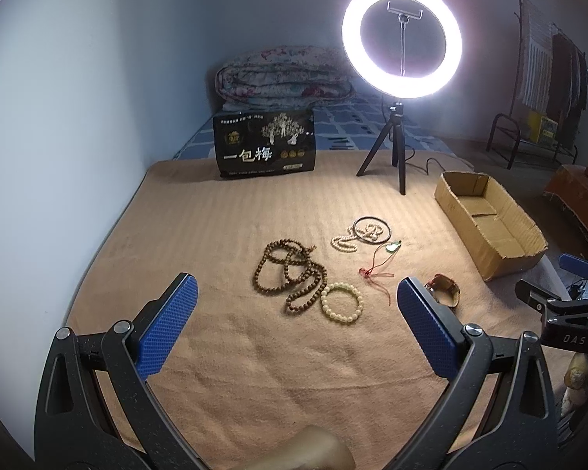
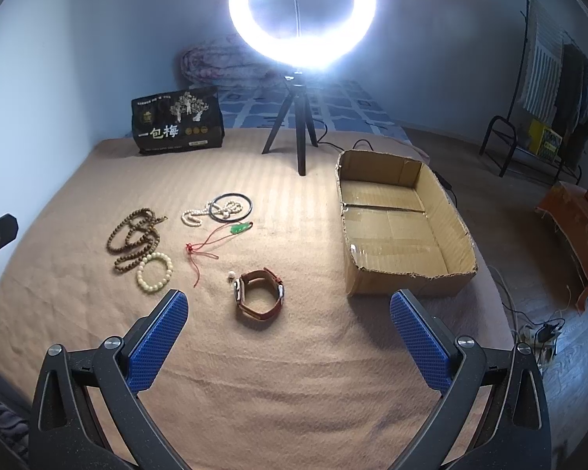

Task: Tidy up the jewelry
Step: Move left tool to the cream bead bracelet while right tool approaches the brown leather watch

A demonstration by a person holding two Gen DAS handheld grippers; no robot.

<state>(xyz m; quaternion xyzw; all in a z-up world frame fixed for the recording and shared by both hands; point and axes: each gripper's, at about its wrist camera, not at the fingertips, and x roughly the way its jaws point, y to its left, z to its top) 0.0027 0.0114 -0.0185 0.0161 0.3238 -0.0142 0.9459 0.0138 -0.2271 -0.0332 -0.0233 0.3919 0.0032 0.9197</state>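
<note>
Left wrist view. The left gripper (image 1: pixel 297 305) is held above a tan blanket (image 1: pixel 223 227), its blue-padded fingers (image 1: pixel 167 325) spread wide apart with nothing between them. The jewelry is laid out on the blanket beyond the fingertips. A long brown wooden bead strand (image 1: pixel 290 274) is seen at 12 o'clock from the gripper, and a cream bead bracelet (image 1: pixel 342 302) lies touching its near end. A pearl strand (image 1: pixel 347 241) and a thin black bangle (image 1: pixel 372 229), overlapping each other, are found at 1 o'clock. A red cord with a green pendant (image 1: pixel 376 264) lies just nearer than these. A brown leather watch (image 1: pixel 445 291) is partly hidden behind the right-hand finger. An open cardboard box (image 1: pixel 490 227) sits at 2 o'clock. A lit ring light on a tripod (image 1: pixel 401 41) and a black printed bag (image 1: pixel 264 143) stand at the far edge. The right gripper (image 1: pixel 560 297) is visible at 3 o'clock; the spacing of its fingers cannot be determined here.

Right wrist view. The right gripper (image 2: pixel 288 309) is held with fingers (image 2: pixel 421 342) wide apart, gripping nothing. The watch (image 2: pixel 259 297) lies at 12 o'clock just beyond the fingertips, with a small white bead (image 2: pixel 231 274) close beside it. The cream bracelet (image 2: pixel 155 272) and wooden strand (image 2: pixel 135 237) lie at 10 o'clock, the cord (image 2: pixel 211 244), pearls (image 2: pixel 209 211) and bangle (image 2: pixel 231 205) at 11 o'clock. The cardboard box (image 2: pixel 401 231) sits at 1 o'clock, well apart from the jewelry.
</note>
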